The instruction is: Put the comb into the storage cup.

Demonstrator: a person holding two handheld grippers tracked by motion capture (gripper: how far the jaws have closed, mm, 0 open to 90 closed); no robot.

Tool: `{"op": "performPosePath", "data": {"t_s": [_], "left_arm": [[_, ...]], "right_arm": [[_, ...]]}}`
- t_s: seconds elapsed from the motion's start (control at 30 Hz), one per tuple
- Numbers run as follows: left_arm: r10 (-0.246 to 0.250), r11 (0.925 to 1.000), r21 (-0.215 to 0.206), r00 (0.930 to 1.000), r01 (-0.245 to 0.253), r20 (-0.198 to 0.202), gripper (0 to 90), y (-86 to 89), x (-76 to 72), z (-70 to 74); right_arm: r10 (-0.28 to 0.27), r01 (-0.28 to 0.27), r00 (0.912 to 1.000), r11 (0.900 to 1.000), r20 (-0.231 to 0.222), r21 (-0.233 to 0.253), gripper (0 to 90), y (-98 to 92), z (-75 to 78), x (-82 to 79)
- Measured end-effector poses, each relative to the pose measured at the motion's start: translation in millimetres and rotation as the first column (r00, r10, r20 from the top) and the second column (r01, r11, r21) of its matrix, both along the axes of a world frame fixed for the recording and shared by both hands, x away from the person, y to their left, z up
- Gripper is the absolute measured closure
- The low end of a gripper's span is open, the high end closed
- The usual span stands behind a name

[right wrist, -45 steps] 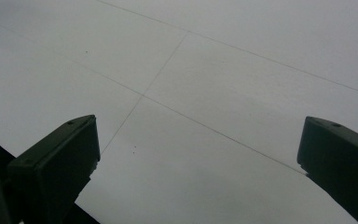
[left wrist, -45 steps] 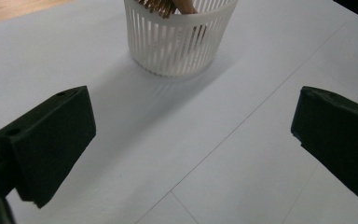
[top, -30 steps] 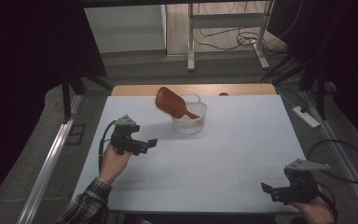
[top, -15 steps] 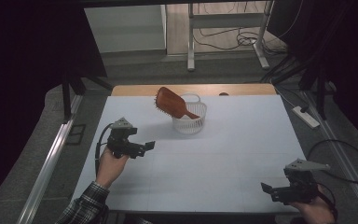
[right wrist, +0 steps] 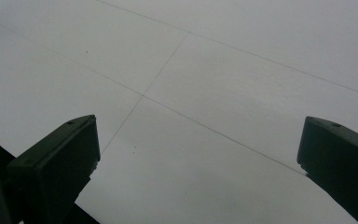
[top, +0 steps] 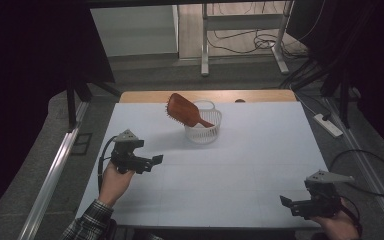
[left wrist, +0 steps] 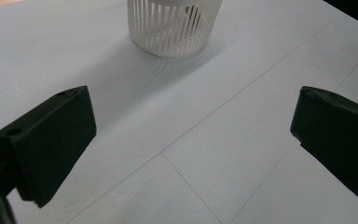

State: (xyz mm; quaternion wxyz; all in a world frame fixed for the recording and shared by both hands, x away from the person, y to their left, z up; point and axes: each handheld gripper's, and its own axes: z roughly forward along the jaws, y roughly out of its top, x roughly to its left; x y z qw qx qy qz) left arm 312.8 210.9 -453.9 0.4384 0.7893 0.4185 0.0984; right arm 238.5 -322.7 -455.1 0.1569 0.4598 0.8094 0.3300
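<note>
- Hairbrush is sitting handle-down in the white slatted basket in the high view, its paddle head leaning out over the basket's left rim. The basket is standing toward the far side of the white table.
- Same view: the left gripper is hovering near the basket, on its near-left side, jaws spread and holding nothing. The right gripper is hanging well apart from the basket, by the table's near-right corner, also gaping and empty.
- Left gripper view: the basket is sitting straight ahead between the two parted jaws, with the brush handle peeking through the slats. Nothing is lying in the way.
- Right gripper view: the jaws are standing wide over bare table, and the near edge is showing dark at bottom left.
- My guess: the brush is light, stiff and a bit slick like wood. I'd be pinching the neck just above the basket's rim; the basket looks light enough to tip.
- Plenty of open table is waiting on every side of the basket.
</note>
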Motion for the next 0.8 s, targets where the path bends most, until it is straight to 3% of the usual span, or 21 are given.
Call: {"op": "performPosePath", "data": {"t_s": [0.8], "left_arm": [[0.008,0.9999,0.006,0.9999,-0.008,-0.01,0.1,9.2,-18.4,-4.1]], "right_arm": [[0.001,-0.001,1.0,1.0,0.0,-0.001,0.0,0.4,0.0,-0.1]]}}
